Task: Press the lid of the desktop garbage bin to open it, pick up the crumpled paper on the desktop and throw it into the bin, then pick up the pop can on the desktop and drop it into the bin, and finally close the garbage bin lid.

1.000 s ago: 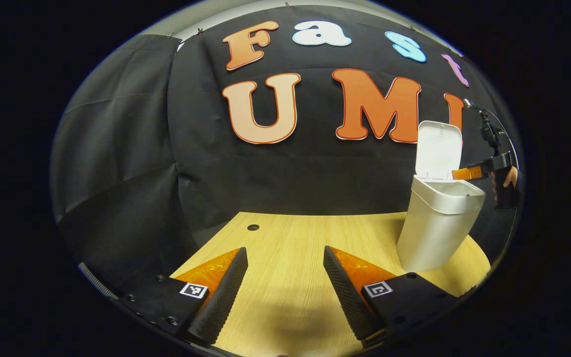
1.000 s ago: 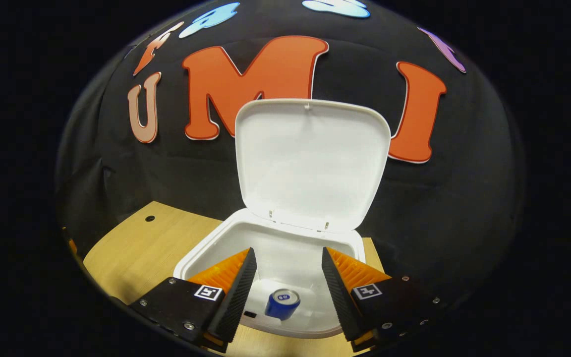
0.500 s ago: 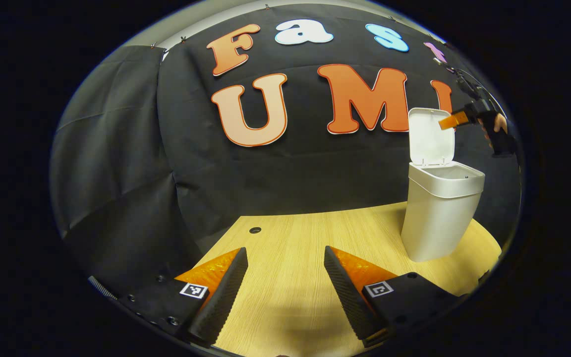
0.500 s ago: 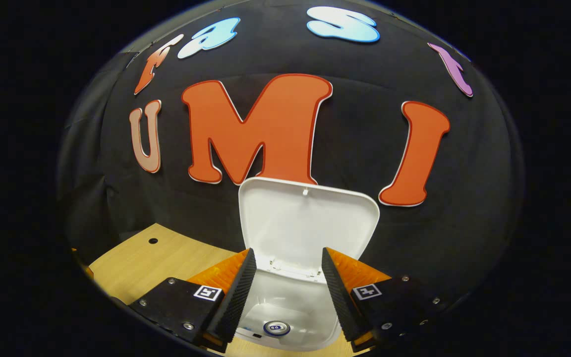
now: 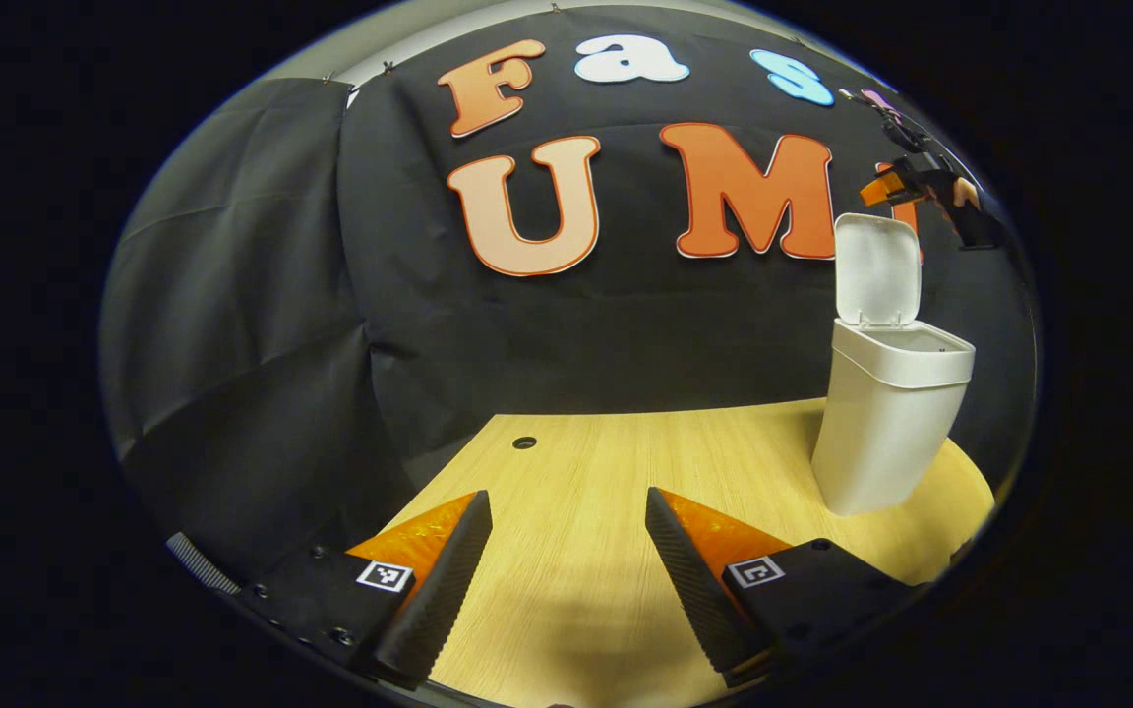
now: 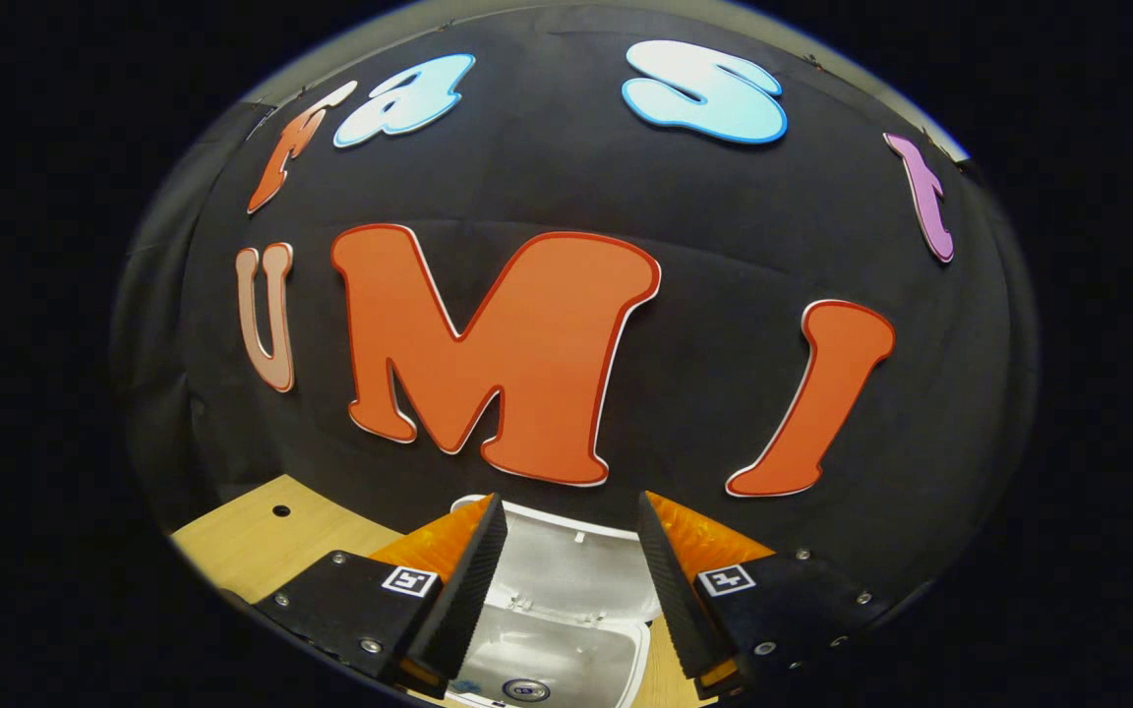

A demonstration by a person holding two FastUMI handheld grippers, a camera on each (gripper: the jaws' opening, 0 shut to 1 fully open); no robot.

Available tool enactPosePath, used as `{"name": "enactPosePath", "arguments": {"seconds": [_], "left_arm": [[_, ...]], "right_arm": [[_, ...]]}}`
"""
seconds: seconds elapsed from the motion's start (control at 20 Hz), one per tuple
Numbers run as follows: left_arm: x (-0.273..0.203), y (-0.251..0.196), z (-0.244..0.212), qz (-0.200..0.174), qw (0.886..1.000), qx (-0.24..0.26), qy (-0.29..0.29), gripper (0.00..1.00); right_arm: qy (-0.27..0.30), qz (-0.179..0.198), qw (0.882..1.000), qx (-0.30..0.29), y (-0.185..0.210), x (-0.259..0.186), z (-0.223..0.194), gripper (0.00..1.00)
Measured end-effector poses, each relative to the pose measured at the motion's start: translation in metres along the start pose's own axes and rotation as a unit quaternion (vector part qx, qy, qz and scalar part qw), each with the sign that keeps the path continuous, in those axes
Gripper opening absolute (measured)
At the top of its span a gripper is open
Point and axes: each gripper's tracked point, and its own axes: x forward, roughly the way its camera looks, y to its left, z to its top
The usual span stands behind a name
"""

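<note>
The white desktop bin (image 5: pixel 886 423) stands at the table's right side with its lid (image 5: pixel 876 270) upright and open. In the right gripper view the lid (image 6: pixel 576 570) sits low between my fingers, and the pop can's top (image 6: pixel 524 690) shows deep inside the bin (image 6: pixel 616 654). My right gripper (image 6: pixel 565 570) hangs open and empty high above the bin; in the left gripper view the right gripper (image 5: pixel 886 187) sits above the lid's top edge, held by a hand (image 5: pixel 965 192). My left gripper (image 5: pixel 566 560) is open and empty, low over the wooden table (image 5: pixel 576 472).
A small round hole (image 5: pixel 524 442) sits near the table's far edge. Black cloth walls close in behind and to the left. Bare table lies between my left gripper and the bin.
My right gripper has risen from just over the bin's mouth to above the lid's top edge. The left gripper has barely shifted.
</note>
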Motion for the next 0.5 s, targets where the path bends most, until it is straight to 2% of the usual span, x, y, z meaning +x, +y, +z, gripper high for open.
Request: {"name": "enactPosePath", "arguments": {"seconds": [0.1, 0.25, 0.4, 0.5], "left_arm": [[-0.002, 0.01, -0.004, 0.011, 1.0, -0.006, 0.003, 0.98], [-0.006, 0.023, -0.012, 0.025, 0.999, -0.017, 0.012, 1.0], [-0.01, 0.036, -0.02, 0.043, 0.998, -0.032, 0.021, 1.0], [-0.013, 0.043, -0.026, 0.051, 0.998, -0.041, 0.025, 1.0]], "right_arm": [[0.006, 0.005, 1.0, 0.013, 0.002, 0.011, 0.008, 0.81], [0.01, 0.005, 0.999, 0.03, 0.001, 0.029, 0.02, 0.81], [0.042, 0.008, 0.996, 0.075, -0.002, 0.047, 0.007, 0.81], [0.065, 0.008, 0.994, 0.082, -0.006, 0.057, -0.009, 0.81]]}}
